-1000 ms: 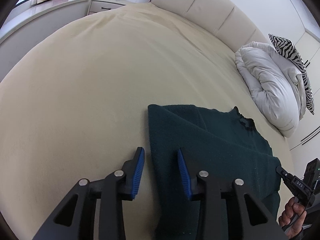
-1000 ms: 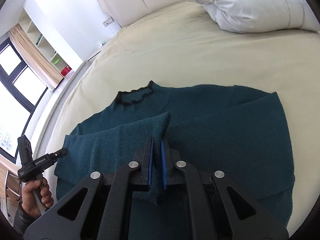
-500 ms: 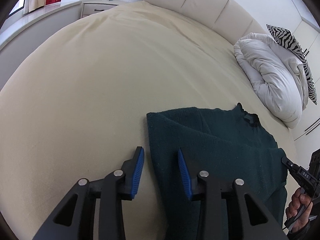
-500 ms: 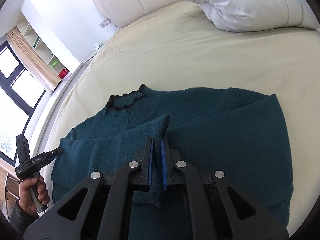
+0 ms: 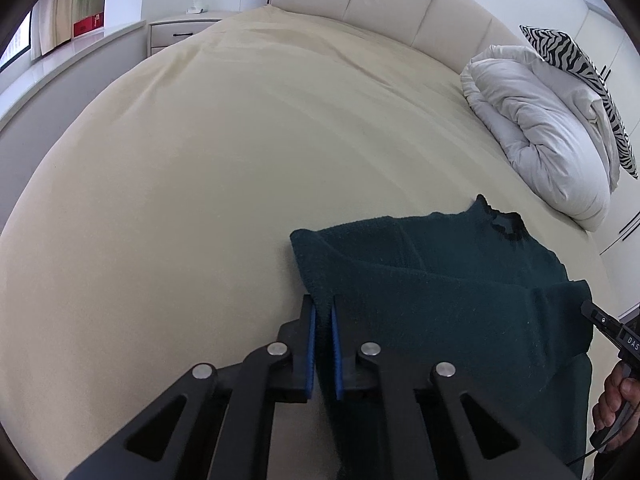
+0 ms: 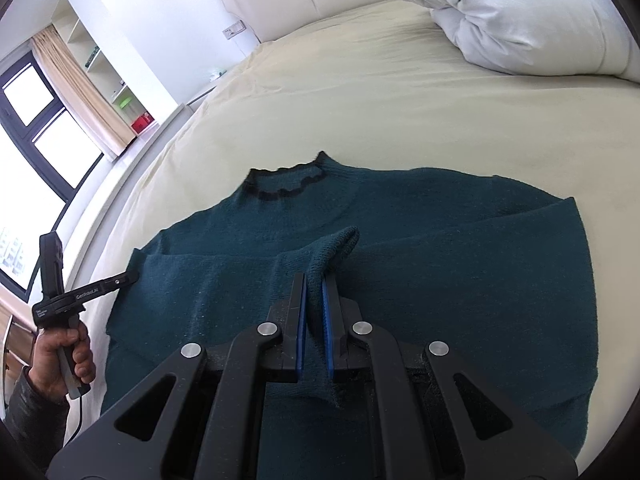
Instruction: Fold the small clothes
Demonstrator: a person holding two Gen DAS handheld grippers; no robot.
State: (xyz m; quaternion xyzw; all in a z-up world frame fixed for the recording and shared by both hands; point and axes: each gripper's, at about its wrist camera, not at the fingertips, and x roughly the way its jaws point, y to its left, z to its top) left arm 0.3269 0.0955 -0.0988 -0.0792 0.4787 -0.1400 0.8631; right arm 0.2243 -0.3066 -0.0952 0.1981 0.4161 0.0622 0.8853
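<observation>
A dark green knit sweater with a black-trimmed collar lies flat on the cream bed, both sleeves folded across its front. My right gripper is shut on the cuff end of the left sleeve over the middle of the chest. My left gripper is shut on the sweater's folded left edge, near the shoulder. The sweater also shows in the left wrist view. The left gripper shows at the sweater's left edge in the right wrist view.
The cream bed sheet spreads wide to the left and beyond the sweater. A white folded duvet and a zebra-print pillow lie at the head end by the padded headboard. A nightstand and window stand beyond the bed.
My left gripper was open astride the sweater's left edge and has shut on it. My right gripper stays shut on the sleeve cuff and has barely moved.
</observation>
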